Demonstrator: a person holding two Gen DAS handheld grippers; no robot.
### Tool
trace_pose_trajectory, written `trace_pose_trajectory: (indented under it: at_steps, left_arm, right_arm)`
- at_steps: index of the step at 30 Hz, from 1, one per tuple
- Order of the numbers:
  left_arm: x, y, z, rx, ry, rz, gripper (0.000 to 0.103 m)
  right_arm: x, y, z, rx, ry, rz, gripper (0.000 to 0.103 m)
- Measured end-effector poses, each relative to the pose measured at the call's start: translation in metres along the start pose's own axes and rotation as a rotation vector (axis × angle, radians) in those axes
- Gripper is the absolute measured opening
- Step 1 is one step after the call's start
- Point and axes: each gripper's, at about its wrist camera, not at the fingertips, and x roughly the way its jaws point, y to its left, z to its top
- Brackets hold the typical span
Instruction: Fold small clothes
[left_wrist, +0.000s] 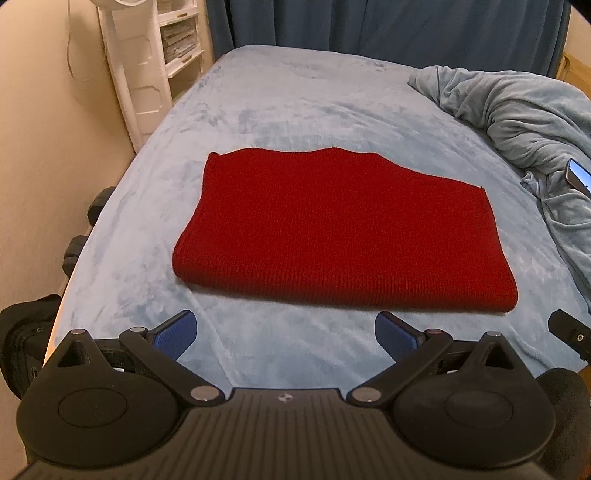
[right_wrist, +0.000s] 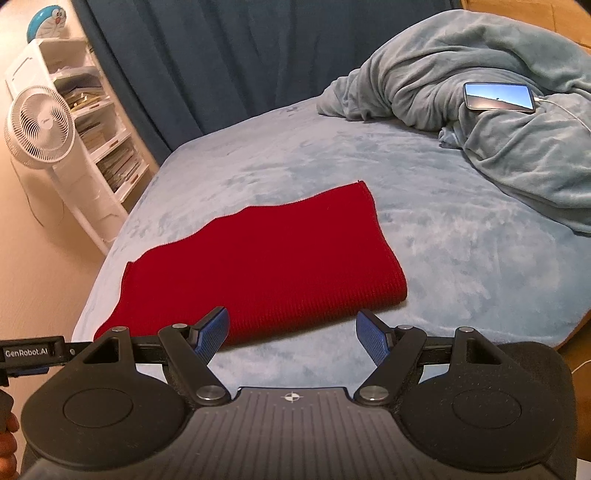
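A red knitted garment (left_wrist: 332, 229) lies folded into a flat rectangle on the light blue bed cover (left_wrist: 280, 99). My left gripper (left_wrist: 285, 334) hovers just short of its near edge, open, with nothing between its blue pads (left_wrist: 177, 334). In the right wrist view the same red garment (right_wrist: 266, 262) lies ahead and to the left. My right gripper (right_wrist: 291, 334) is open over the near edge of the bed, with nothing between its pads; its left fingertip (right_wrist: 214, 334) shows in front of the cloth's near edge.
A crumpled blue-grey blanket (right_wrist: 480, 122) is heaped at the right of the bed, with a phone (right_wrist: 498, 96) on a cable lying on it. A white fan (right_wrist: 38, 127) and white shelves (right_wrist: 92, 122) stand left of the bed. Dark blue curtains (right_wrist: 221, 66) hang behind.
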Motion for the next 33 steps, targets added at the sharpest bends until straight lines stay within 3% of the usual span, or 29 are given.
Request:
trace_pose_trajectory:
  at_steps: [12, 18, 22, 26, 28, 33]
  left_arm:
    - [0.025, -0.010, 0.014, 0.009, 0.026, -0.007, 0.103]
    - [0.058, 0.001, 0.023, -0.037, 0.034, 0.014, 0.103]
    - [0.088, 0.015, 0.034, -0.062, 0.009, 0.059, 0.103]
    - [0.122, 0.033, 0.044, -0.108, 0.028, 0.103, 0.103]
    - [0.137, 0.045, 0.047, -0.147, 0.053, 0.101, 0.103]
    - [0.170, 0.069, 0.038, -0.146, 0.104, 0.146, 0.103]
  right_arm:
    - [0.025, -0.005, 0.006, 0.026, 0.047, 0.003, 0.077]
    - [0.059, -0.029, 0.010, 0.117, 0.083, -0.032, 0.077]
    - [0.100, -0.063, 0.012, 0.238, 0.108, -0.087, 0.078]
    - [0.147, -0.093, 0.012, 0.321, 0.164, -0.237, 0.078]
    - [0.162, -0.107, 0.011, 0.402, 0.184, -0.217, 0.078]
    - [0.184, -0.133, 0.003, 0.686, 0.171, -0.047, 0.081]
